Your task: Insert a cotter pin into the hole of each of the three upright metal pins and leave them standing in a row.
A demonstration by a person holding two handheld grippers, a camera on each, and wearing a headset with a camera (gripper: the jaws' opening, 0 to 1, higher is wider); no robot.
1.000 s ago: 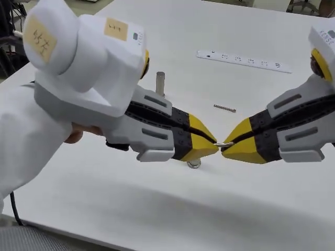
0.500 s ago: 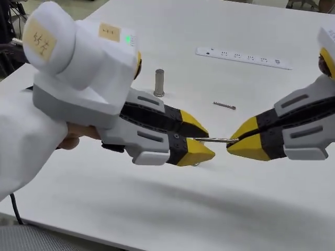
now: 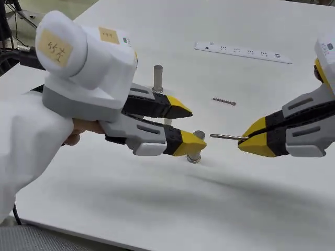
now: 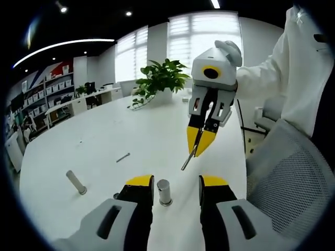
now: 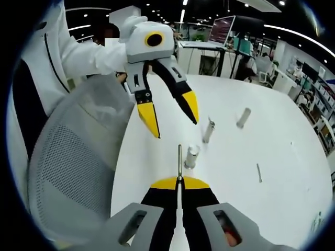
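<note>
Left gripper (image 3: 194,129) released, agape | right gripper (image 3: 242,141) clamps cotter pin (image 3: 226,137) | white table (image 3: 157,209), bright windows (image 4: 204,36)

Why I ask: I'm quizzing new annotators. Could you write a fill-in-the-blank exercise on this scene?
The right gripper is shut on a thin ____.
The left gripper has its jaws ____, either side of the nearest metal pin.
In the right gripper view, ____ upright metal pins stand on the table.
Missing words: cotter pin; open; three.
</note>
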